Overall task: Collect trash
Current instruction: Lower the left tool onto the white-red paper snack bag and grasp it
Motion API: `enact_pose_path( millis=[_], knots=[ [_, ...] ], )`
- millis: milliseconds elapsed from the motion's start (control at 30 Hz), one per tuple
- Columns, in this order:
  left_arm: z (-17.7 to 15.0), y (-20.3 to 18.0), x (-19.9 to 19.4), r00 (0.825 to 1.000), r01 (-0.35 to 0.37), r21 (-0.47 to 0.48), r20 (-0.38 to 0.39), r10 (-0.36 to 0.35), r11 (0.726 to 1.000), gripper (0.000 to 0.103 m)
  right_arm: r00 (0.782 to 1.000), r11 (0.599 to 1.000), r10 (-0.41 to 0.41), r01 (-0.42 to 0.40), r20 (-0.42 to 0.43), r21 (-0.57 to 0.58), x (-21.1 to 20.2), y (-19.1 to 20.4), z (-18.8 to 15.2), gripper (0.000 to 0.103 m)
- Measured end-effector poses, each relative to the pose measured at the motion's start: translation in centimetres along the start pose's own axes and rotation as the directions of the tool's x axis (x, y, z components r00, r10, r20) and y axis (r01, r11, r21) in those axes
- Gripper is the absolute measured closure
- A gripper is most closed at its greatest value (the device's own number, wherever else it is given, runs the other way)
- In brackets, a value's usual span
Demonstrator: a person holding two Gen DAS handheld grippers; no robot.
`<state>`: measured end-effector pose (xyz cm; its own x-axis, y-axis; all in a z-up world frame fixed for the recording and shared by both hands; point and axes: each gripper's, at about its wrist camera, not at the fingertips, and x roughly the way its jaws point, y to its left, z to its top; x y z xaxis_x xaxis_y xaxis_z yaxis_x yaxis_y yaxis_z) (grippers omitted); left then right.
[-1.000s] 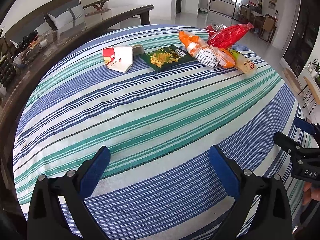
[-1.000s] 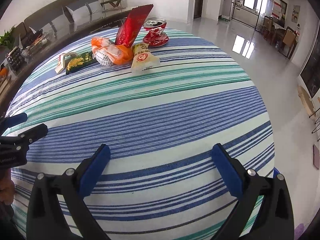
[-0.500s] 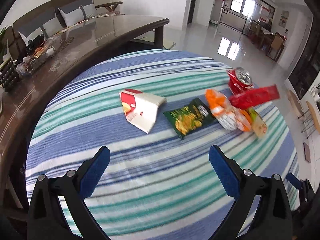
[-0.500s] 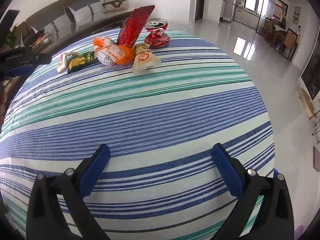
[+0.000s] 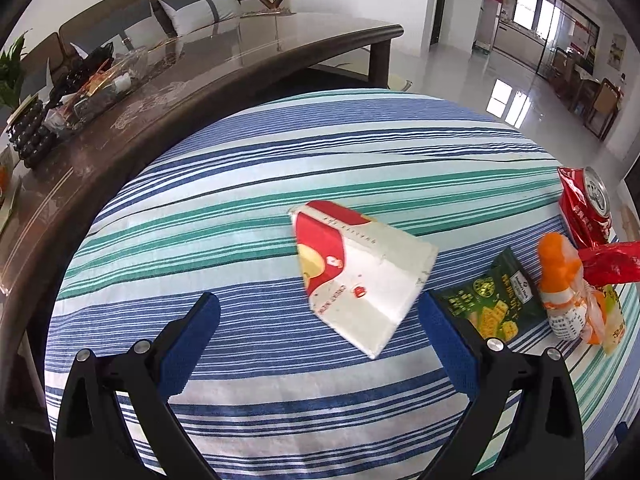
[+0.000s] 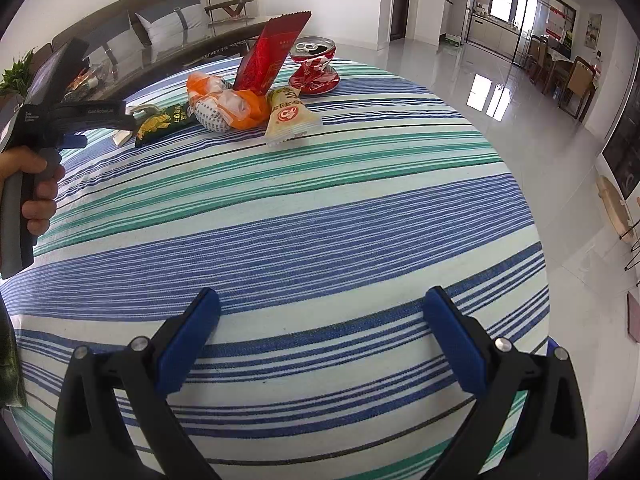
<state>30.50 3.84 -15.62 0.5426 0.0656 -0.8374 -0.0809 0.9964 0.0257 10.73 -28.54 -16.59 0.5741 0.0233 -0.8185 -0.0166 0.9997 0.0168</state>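
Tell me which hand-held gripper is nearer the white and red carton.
Left. The left hand-held gripper hangs open right at the white and red carton; the right hand-held gripper is far across the table.

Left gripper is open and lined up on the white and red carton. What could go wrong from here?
1. The carton lies flat on the striped cloth, so the open left gripper may pinch cloth or slide the carton instead of gripping it.
2. The green snack packet sits close beside the right fingertip and could get nudged or caught too.
3. The red wrapper leans upright against the pile and might topple if the cloth is dragged.
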Motion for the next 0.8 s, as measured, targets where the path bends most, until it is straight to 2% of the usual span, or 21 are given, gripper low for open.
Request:
enact_pose_path(
  millis=[100,200,267,333,400,467,533,600,667,733,800],
  knots=[
    [-0.7,2.2,-0.6,1.000,-0.023,-0.003,0.000,0.023,1.000,0.005,1.000,1.000,0.000,0.000,0.000,0.000,0.0,0.0,0.0,0.005],
    [-1.3,4.8,-1.4,0.996,-0.088,-0.002,0.013,0.088,0.996,0.005,1.000,1.000,0.000,0.000,0.000,0.000,0.0,0.0,0.0,0.005],
    [-1.5,6.0,-2.0,0.996,-0.092,-0.011,0.019,0.092,0.996,0.005,1.000,1.000,0.000,0.000,0.000,0.000,0.0,0.0,0.0,0.005],
    [-1.7,6.2,-3.1,0.997,-0.060,-0.006,0.042,0.060,0.998,0.005,1.000,1.000,0.000,0.000,0.000,0.000,0.0,0.0,0.0,0.005],
    [-1.2,5.3,-4.5,0.997,0.022,0.014,0.077,-0.023,1.000,0.005,1.000,1.000,0.000,0.000,0.000,0.000,0.0,0.0,0.0,0.005],
    [-0.1,3.4,-5.2,0.991,0.097,0.044,0.094,-0.101,0.994,0.005,1.000,1.000,0.000,0.000,0.000,0.000,0.0,0.0,0.0,0.005],
    [1.4,0.9,-4.8,0.989,0.113,0.066,0.093,-0.119,0.991,0.005,1.000,1.000,0.000,0.000,0.000,0.000,0.0,0.0,0.0,0.005],
    [2.8,-0.9,-3.3,0.993,0.076,0.073,0.082,-0.082,0.994,0.005,1.000,1.000,0.000,0.000,0.000,0.000,0.0,0.0,0.0,0.005],
    [4.0,-1.5,-0.8,0.999,0.018,0.053,0.046,-0.020,0.998,0.005,1.000,1.000,0.000,0.000,0.000,0.000,0.0,0.0,0.0,0.005],
    [4.3,-1.5,1.2,1.000,-0.010,0.026,0.004,0.009,1.000,0.006,1.000,1.000,0.000,0.000,0.000,0.000,0.0,0.0,0.0,0.005],
    [4.0,-1.5,2.1,1.000,-0.023,0.028,-0.015,0.023,0.999,0.018,1.000,1.000,0.000,0.000,0.000,0.000,0.0,0.0,0.0,0.005]
  ],
)
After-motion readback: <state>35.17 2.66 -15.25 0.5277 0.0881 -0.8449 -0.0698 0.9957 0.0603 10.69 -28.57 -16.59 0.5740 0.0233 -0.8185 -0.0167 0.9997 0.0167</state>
